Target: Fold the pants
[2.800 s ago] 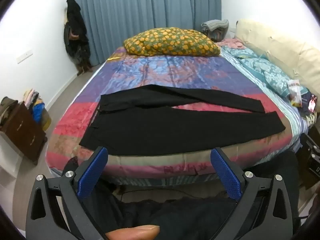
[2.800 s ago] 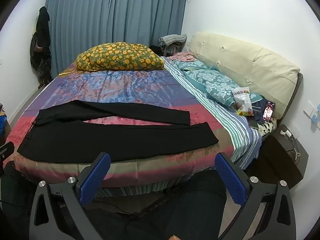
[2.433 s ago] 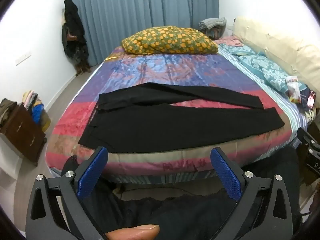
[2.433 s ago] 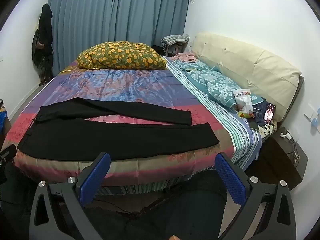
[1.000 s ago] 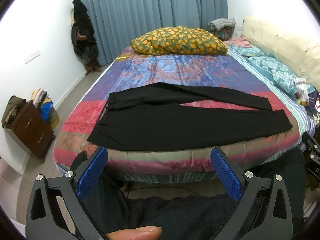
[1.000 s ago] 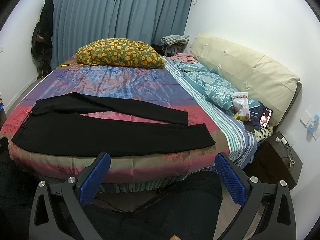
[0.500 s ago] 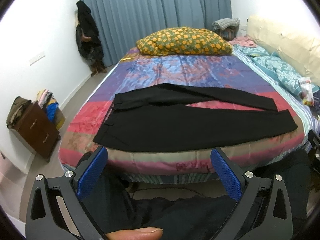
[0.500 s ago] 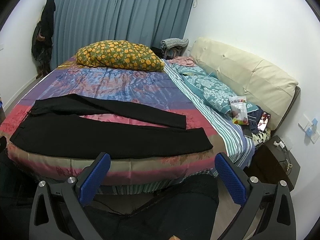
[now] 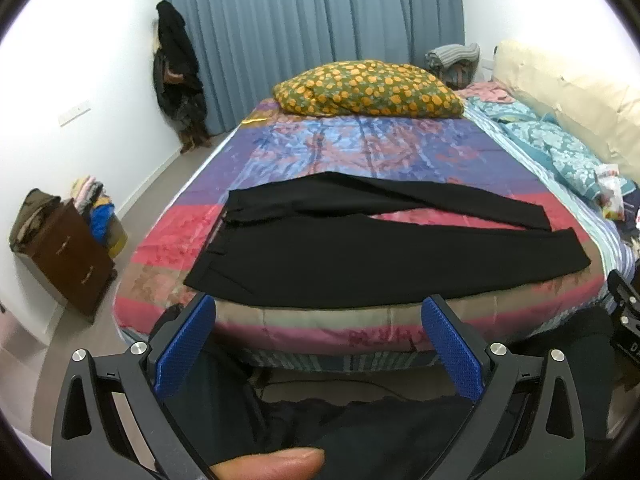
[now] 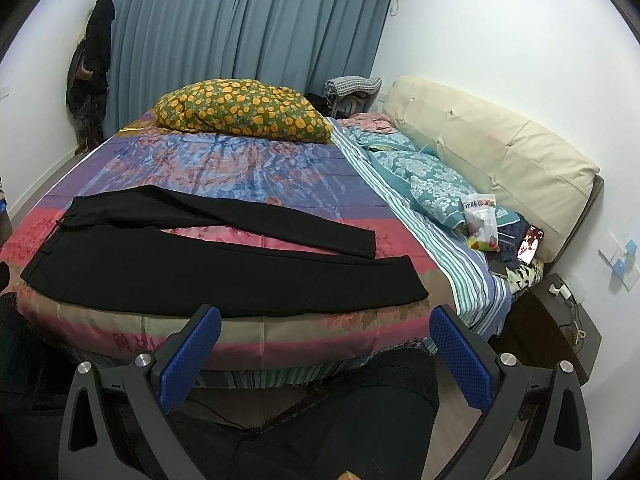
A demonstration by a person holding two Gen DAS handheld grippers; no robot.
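Black pants (image 9: 360, 252) lie spread flat across the near end of the bed (image 9: 360, 152), waistband at the left, both legs running right with a gap between them. The same pants (image 10: 192, 260) fill the near left of the right wrist view. My left gripper (image 9: 318, 344) is open, held short of the bed's front edge with nothing between its blue pads (image 9: 186, 346). My right gripper (image 10: 322, 356) is open too, below the bed edge near the leg ends, holding nothing.
A yellow-flowered pillow (image 9: 368, 88) lies at the far end of the bed. Teal bedding (image 10: 424, 176), a snack bag (image 10: 482, 222) and a phone (image 10: 530, 244) sit along the cream headboard (image 10: 492, 152). A brown cabinet (image 9: 68, 256) stands at the left, a nightstand (image 10: 556, 320) at the right.
Both grippers have drifted slightly, the left view panning left and rising a little, the right view shifting rightward. The pants lie unmoved and both grippers stay open.
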